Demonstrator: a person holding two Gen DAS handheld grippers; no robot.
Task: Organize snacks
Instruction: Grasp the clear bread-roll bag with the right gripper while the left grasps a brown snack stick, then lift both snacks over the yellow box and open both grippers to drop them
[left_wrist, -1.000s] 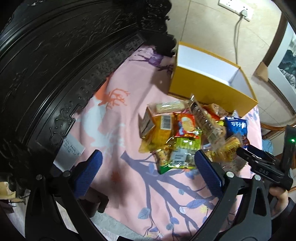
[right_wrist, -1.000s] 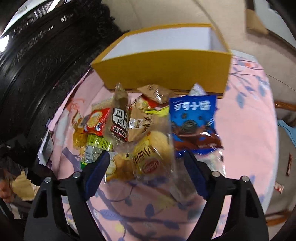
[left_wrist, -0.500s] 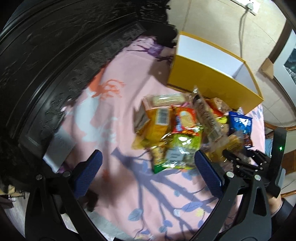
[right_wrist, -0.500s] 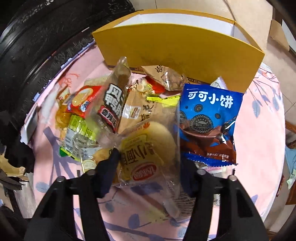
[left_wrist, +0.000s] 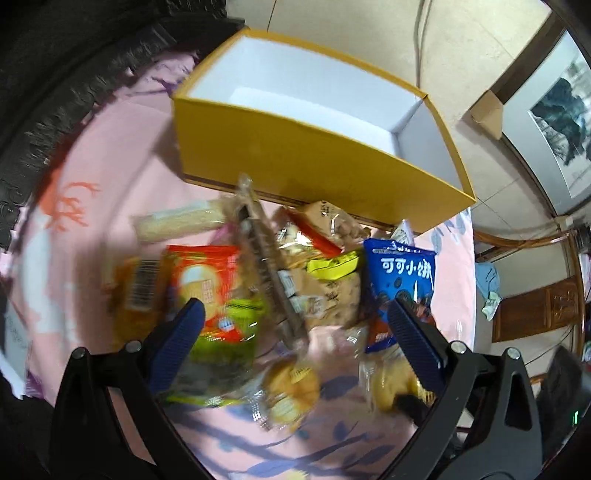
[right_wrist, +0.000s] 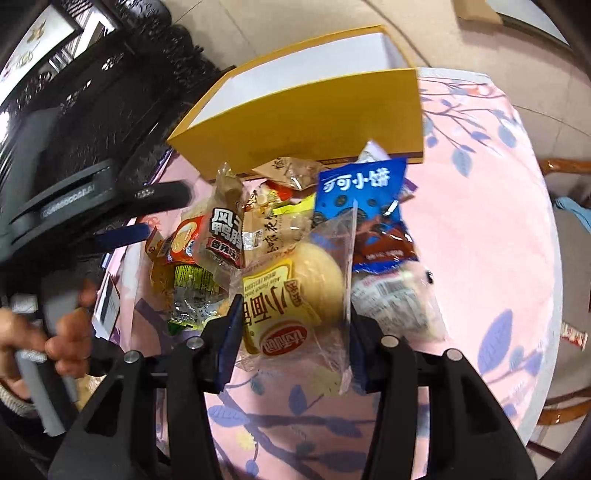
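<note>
In the left wrist view my left gripper (left_wrist: 295, 325) has come much closer to the snack pile (left_wrist: 273, 288) than half a second ago; its blue fingers (left_wrist: 181, 332) stand wide apart with nothing between them but blurred packets lying on the cloth, the red and green pack (left_wrist: 214, 295) at lower left and the blue cookie bag (left_wrist: 399, 284) at right centre. The yellow box (left_wrist: 310, 155), white inside, now fills the upper centre of the frame, its near wall touching the far edge of the pile. Bare pink tablecloth (left_wrist: 122, 158) lies open at left, bounded by the dark carved furniture (left_wrist: 55, 74) in the upper left; the cloth's right edge drops to tiled floor. In the right wrist view my right gripper (right_wrist: 291, 332) has narrowed since the earlier frame and its fingers now press both sides of the clear bread packet (right_wrist: 295, 299) at centre, held at the pile's near edge. This view alone shows my left hand (right_wrist: 55, 328) around the other tool's handle at lower left, and a wide bare stretch of cloth on the right up to the rounded table edge (right_wrist: 554, 258). The box (right_wrist: 332, 122) sits in the upper centre, just behind the cookie bag (right_wrist: 362, 206)
</note>
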